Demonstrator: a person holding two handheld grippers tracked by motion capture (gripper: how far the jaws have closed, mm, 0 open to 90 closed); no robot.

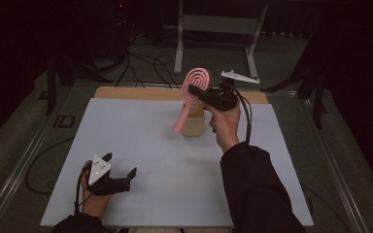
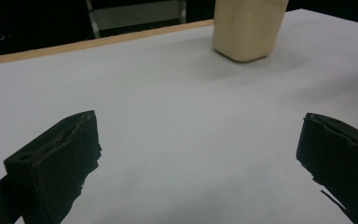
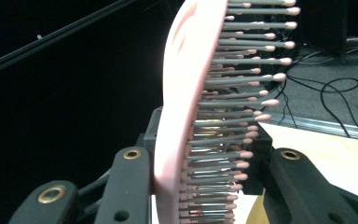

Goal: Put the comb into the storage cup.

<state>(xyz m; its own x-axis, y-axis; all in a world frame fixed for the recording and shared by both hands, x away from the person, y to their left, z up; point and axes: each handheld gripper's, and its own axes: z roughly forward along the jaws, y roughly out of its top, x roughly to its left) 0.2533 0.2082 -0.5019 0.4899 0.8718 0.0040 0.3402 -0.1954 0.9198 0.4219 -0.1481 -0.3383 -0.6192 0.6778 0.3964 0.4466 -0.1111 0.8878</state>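
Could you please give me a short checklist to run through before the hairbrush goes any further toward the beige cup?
1. Grip: right gripper shut on the pink hairbrush, jaws clamping its head. Ok.
2. Brush handle hangs down in front of the beige cup; whether it is inside or touches it: cannot tell.
3. Cup upright on the white table. Ok.
4. Left gripper open, low over the near table, apart from the cup. Ok.
5. Cup unsupported, so it could tip. Not ok.
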